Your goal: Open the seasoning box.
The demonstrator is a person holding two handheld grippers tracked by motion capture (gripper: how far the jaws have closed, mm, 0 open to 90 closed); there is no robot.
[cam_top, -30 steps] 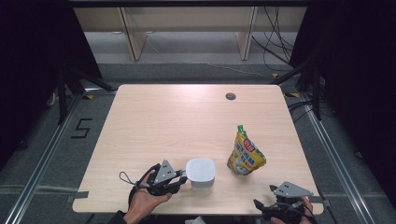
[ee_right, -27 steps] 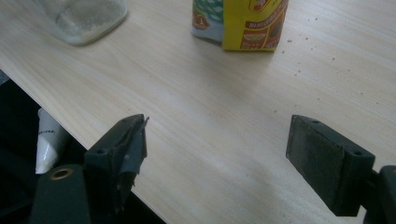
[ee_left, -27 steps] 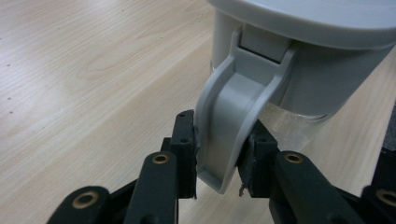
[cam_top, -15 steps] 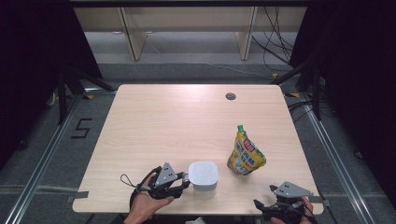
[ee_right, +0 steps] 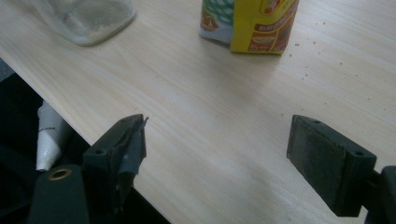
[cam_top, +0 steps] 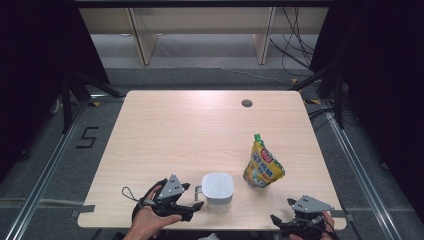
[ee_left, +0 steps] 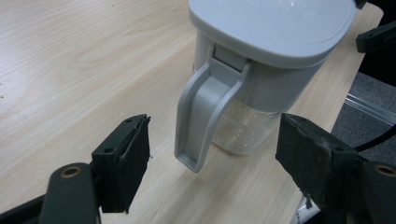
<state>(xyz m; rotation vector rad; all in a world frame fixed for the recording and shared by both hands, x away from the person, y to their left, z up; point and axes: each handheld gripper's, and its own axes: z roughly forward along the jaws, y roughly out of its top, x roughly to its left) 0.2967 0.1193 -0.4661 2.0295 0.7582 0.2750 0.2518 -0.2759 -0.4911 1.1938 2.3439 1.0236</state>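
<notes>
A clear jug (cam_top: 217, 187) with a grey lid stands near the table's front edge. In the left gripper view the jug (ee_left: 261, 70) is close ahead, its grey handle (ee_left: 201, 121) hanging between my jaws without touching either pad. My left gripper (cam_top: 194, 196) (ee_left: 217, 140) is open; its jaws have just been opening, away from the handle. A yellow spouted pouch (cam_top: 262, 167) (ee_right: 247, 23) stands upright to the jug's right. My right gripper (cam_top: 280, 222) (ee_right: 217, 135) rests open at the front right corner with nothing between its jaws, and the jug's base (ee_right: 84, 18) is beyond it.
The wooden table (cam_top: 200, 130) has a round cable hole (cam_top: 246, 103) at the back right. Its front edge runs just under both hands. Small crumbs (ee_right: 303, 70) dot the wood by the pouch. Dark floor and metal rails surround the table.
The left gripper's jaws have spread apart off the jug's handle. The jug stands a touch farther right than a second ago. The right gripper has not moved.
</notes>
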